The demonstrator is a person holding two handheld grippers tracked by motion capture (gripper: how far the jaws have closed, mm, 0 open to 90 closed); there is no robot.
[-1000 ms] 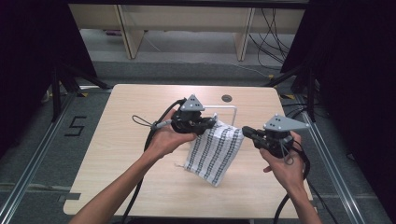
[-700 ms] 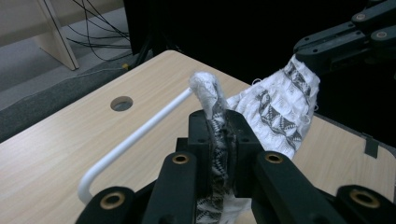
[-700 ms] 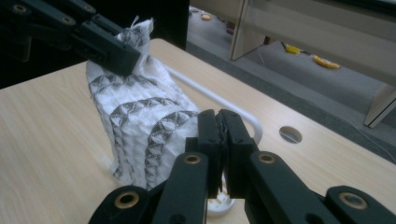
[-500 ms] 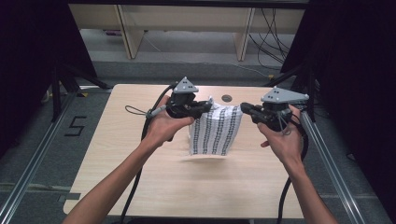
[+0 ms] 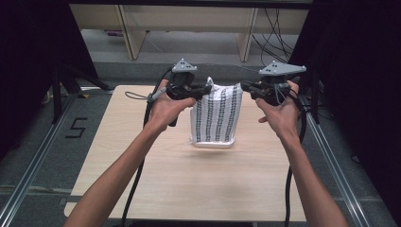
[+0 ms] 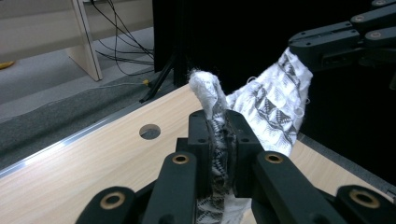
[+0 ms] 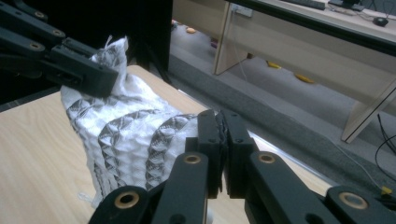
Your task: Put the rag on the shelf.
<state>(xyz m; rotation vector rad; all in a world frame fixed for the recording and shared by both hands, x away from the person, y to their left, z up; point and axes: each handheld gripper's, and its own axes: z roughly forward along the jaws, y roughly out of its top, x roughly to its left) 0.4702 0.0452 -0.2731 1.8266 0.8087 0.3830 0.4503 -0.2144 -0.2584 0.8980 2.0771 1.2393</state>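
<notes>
A white cloth [image 5: 216, 116] with dark patterned stripes hangs above the wooden table [image 5: 142, 165], held up by its two top corners. My left gripper [image 5: 208, 90] is shut on the left corner, with cloth [image 6: 219, 135] pinched between its jaws and a tuft sticking up past them. My right gripper [image 5: 244, 86] is shut on the right corner; the cloth [image 7: 126, 135] drapes left from its jaws. The other gripper [image 7: 70, 65] grips the far corner in the right gripper view, and the far gripper [image 6: 336, 42] likewise in the left gripper view. The cloth's lower edge hangs just above the tabletop.
A round hole [image 6: 150, 131] is cut in the table near its far edge. Metal rails [image 5: 33, 161] run along both sides of the table. Wooden furniture legs [image 5: 127, 28] and loose cables [image 5: 274, 23] lie on the floor beyond.
Both grippers have risen and moved away from me with the cloth. It was slanted and partly resting on the table; now it hangs straight between them.
</notes>
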